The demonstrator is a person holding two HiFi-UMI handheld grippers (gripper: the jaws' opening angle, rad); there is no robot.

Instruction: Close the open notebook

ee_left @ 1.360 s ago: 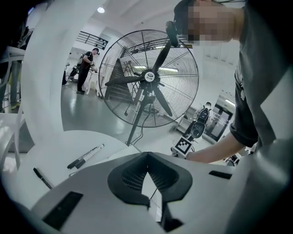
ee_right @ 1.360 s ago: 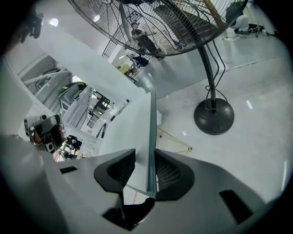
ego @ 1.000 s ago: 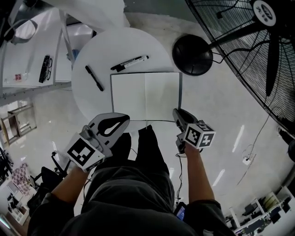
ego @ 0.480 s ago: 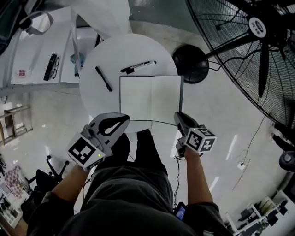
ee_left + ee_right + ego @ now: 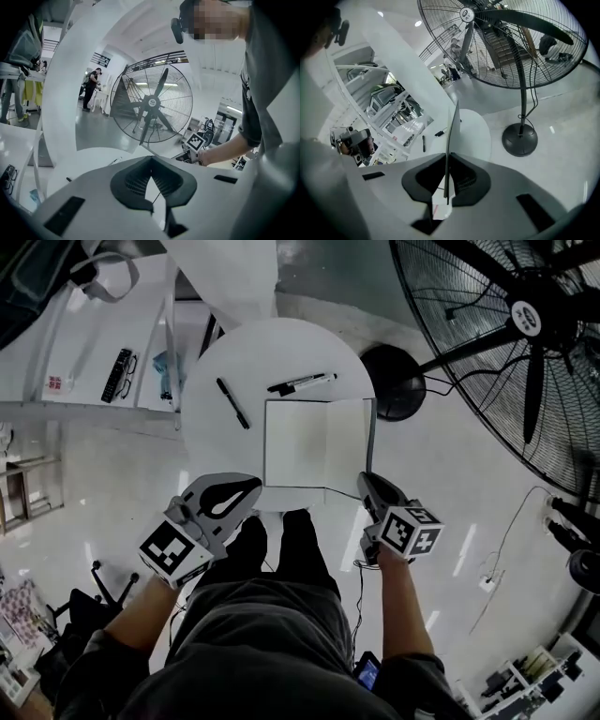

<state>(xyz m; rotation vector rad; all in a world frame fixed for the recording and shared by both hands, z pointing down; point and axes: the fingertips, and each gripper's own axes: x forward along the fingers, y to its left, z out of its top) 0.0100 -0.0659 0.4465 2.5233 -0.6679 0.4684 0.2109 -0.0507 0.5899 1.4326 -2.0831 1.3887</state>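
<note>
1 notebook, 2 pens.

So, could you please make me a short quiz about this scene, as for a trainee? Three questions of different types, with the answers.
1. True or false: the notebook lies fully closed on the round table.
2. How many pens lie on the table beside the notebook? A one, B two, C four.
3. What do the right tongs hold?
Key: 1 false, it is open. 2 B, a black pen and a marker. 3 The notebook's right-hand side, raised off the table. Their jaws have just been closing, with it between them.
</note>
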